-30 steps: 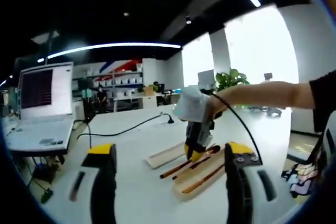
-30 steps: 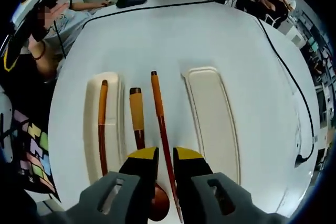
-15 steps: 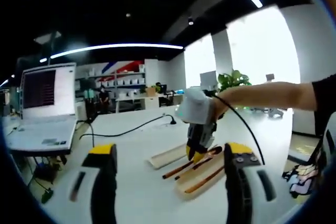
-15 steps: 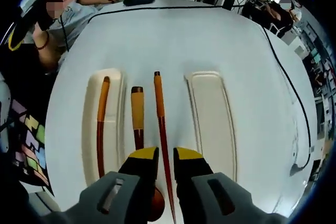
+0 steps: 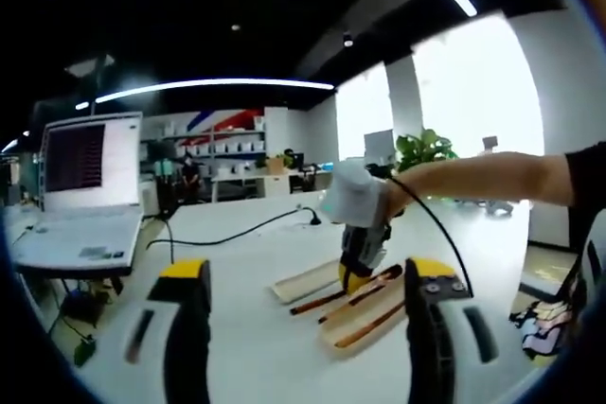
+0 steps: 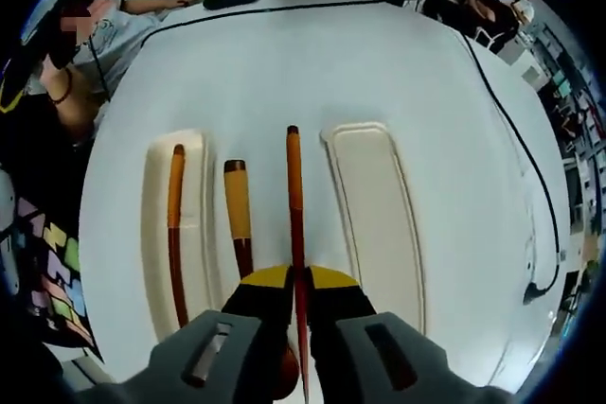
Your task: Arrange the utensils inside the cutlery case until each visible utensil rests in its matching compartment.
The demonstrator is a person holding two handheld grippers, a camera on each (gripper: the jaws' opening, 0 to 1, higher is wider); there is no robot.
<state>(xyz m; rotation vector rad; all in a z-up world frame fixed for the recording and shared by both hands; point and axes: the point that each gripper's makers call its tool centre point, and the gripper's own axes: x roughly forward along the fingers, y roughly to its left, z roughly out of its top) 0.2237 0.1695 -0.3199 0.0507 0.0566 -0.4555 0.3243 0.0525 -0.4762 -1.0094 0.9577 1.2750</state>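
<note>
Evidently one chopstick point(image 6: 294, 205) is pinched between the jaws of the right claw point(image 6: 299, 283), which are closed tightly on its dark lower half; its orange end points away along the claw's line, so that it can be carried lengthwise, parallel to the trays. It hangs over the bare strip of table point(image 6: 312, 54) between the two cream halves of the case, just beside the right tray point(image 6: 371, 215), whose long hollow holds nothing. That hollow is judged to be the likely place for it, though which compartment matches cannot be told.

A spoon point(image 6: 237, 224) with an orange handle lies next to it on the side of the left tray point(image 6: 156, 234), its bowl hidden under the claw; whether it rests in a groove or on the table is not clear. A second chopstick point(image 6: 174, 229) is already laid in the left tray's channel.

In the left gripper view the right claw point(image 5: 354, 272) is seen from afar, held down over the case point(image 5: 365, 305) by a person's hand point(image 5: 379, 198). The left claw point(image 5: 298, 328) is kept well apart from the work, jaws wide and holding nothing, presumably in waiting. A laptop point(image 5: 80, 191) and a black cable point(image 5: 227, 231) are left farther off on the table.
</note>
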